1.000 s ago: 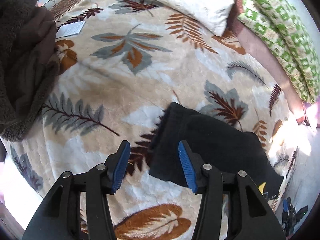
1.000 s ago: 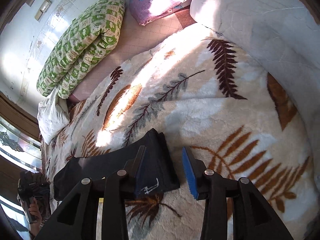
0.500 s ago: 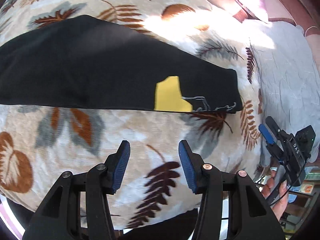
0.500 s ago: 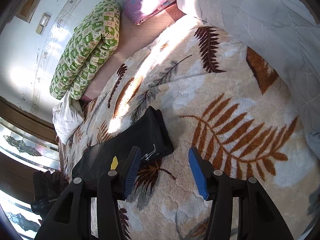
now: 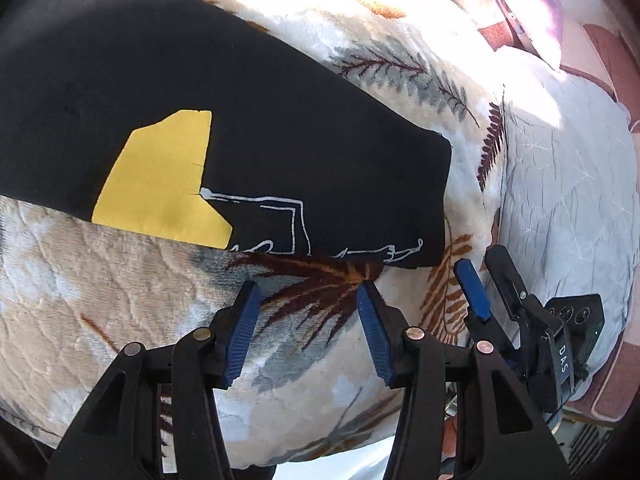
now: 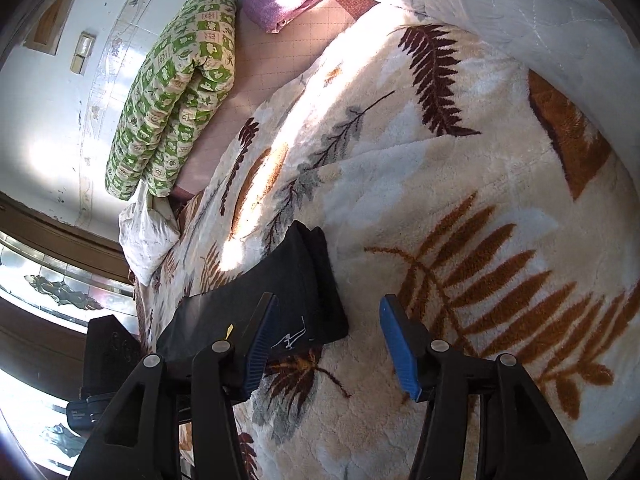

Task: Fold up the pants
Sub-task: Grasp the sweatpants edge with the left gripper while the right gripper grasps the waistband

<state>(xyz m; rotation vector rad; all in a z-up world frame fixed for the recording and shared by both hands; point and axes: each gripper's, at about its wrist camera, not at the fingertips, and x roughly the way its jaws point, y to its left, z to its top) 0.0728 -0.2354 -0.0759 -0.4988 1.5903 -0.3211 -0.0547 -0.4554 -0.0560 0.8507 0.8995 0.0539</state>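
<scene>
Pants (image 5: 256,128), black and folded, lay on the leaf-print blanket (image 5: 120,288). Left gripper (image 5: 306,312) and right gripper (image 6: 326,336) hovered near them, fingers apart and empty.

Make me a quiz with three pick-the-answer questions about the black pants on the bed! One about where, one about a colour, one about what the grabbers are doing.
1. Where do the pants lie?
A. on the leaf-print blanket
B. on the green quilt
C. on the floor

2. What colour is the patch on the pants?
A. red
B. yellow
C. pink

3. What are the left gripper and right gripper doing?
A. both pinching the pants
B. one is shut on the blanket
C. both open, holding nothing

Answers:
1. A, the dark cloth rests flat on the leaf pattern.
2. B, a bright yellow shape sits beside white line art.
3. C, the blue fingers stand apart with only blanket between them.
</scene>
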